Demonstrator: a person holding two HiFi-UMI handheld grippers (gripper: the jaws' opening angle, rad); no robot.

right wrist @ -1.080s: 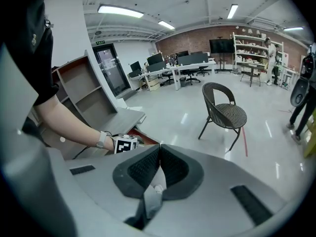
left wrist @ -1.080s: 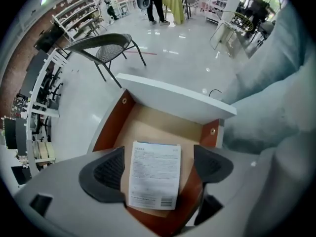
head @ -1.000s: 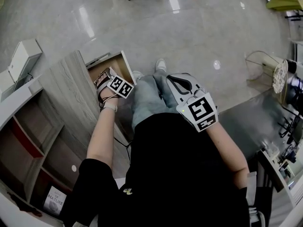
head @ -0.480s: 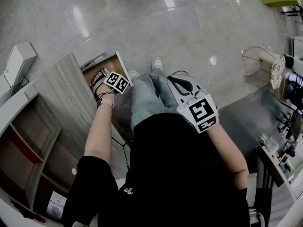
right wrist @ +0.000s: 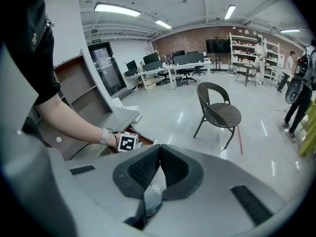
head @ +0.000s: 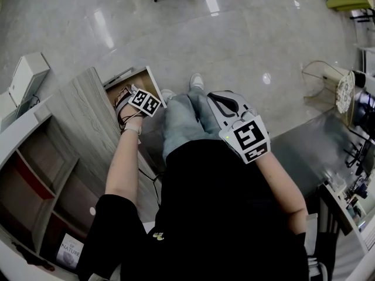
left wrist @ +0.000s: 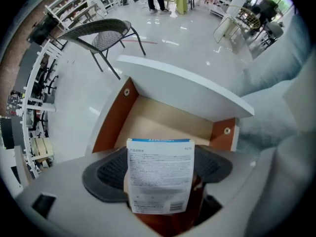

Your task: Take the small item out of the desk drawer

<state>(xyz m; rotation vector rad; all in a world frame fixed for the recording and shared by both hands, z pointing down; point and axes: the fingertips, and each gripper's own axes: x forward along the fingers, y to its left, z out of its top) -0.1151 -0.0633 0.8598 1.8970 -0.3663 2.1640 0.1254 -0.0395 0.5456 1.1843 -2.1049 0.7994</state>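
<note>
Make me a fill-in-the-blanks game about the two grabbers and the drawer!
1. The left gripper holds a packet that is mostly ___ in colour.
2. The drawer beyond it stands ___.
3. The right gripper has its jaws ___, with nothing between them.
Missing words: white; open; shut.

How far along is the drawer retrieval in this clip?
Done: the drawer stands open, and the left gripper has its fingers closed on the small white printed packet. In hand: the packet is held at the drawer's opening, not clear of it. Left: carry it away from the drawer. The right gripper, fingers together and empty, hangs by the person's leg.
</note>
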